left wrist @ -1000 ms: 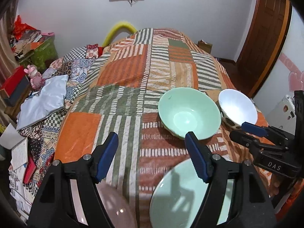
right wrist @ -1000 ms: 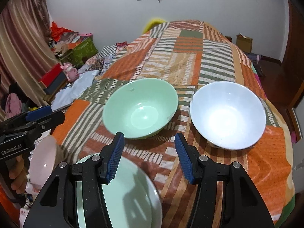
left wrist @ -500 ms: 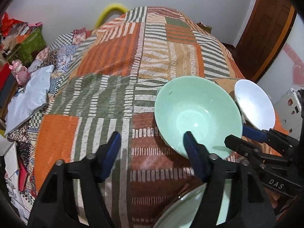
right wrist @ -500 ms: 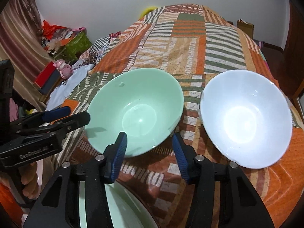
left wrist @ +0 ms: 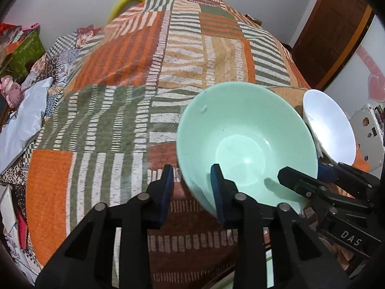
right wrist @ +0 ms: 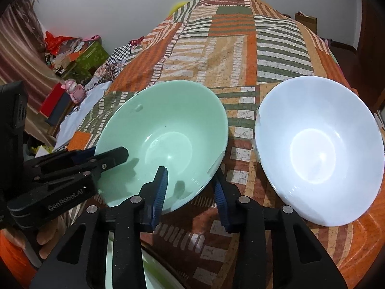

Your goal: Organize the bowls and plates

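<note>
A mint green bowl [left wrist: 245, 144] sits on the patchwork bedspread; it also shows in the right wrist view [right wrist: 163, 142]. A white bowl [right wrist: 317, 149] stands to its right, seen at the right edge of the left wrist view [left wrist: 329, 130]. My left gripper [left wrist: 191, 190] is open, its jaws straddling the green bowl's near left rim. My right gripper [right wrist: 190, 187] is open, its jaws straddling the bowl's near right rim. Each gripper shows in the other's view. A pale green plate [right wrist: 125, 269] lies just below the right gripper.
The bedspread [left wrist: 120, 96] stretches away toward a white wall. Clutter, a green box [right wrist: 90, 55] and a pink toy [right wrist: 74, 90] sit off the bed's left side. A wooden door [left wrist: 336, 24] is at the right.
Both grippers moved forward and down to the green bowl. Their jaws have narrowed and now straddle its near rim, one on each side. The plate has slid out of the left view.
</note>
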The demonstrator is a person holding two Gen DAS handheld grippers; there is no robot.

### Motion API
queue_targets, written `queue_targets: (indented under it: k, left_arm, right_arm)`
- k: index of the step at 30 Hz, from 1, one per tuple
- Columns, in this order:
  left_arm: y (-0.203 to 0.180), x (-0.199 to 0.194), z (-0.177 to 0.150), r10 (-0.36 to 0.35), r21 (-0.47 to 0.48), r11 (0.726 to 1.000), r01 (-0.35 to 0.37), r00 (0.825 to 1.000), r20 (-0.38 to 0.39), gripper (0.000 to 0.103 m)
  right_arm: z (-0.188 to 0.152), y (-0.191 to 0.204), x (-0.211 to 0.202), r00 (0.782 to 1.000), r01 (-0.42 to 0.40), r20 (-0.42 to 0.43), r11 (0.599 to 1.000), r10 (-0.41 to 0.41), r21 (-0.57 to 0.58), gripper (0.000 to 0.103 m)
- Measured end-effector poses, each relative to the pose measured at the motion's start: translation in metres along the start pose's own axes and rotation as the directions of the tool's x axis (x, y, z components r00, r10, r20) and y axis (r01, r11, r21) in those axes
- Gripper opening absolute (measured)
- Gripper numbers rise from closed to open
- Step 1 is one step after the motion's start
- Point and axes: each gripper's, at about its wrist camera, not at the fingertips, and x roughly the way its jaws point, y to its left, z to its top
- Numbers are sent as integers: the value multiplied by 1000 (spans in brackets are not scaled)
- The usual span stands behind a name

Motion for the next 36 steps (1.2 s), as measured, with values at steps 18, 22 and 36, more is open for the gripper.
queue_targets:
  k: [18, 22, 36]
  left_arm:
    - [-11, -40, -14, 2, 7, 1000, -2, 999, 48, 20]
    - [-13, -61, -19, 2, 3, 1000, -3, 997, 79, 20]
    - [-21, -134, -53, 14, -19, 1000, -10, 983, 186, 21]
  right_arm:
    - [-6, 13, -32, 998, -4, 61, 999, 7, -45, 30]
    - [-8, 21, -47, 996, -6, 90, 998, 11, -61, 29]
    - [-25, 50, -88, 987, -19, 157, 993, 36, -113, 28]
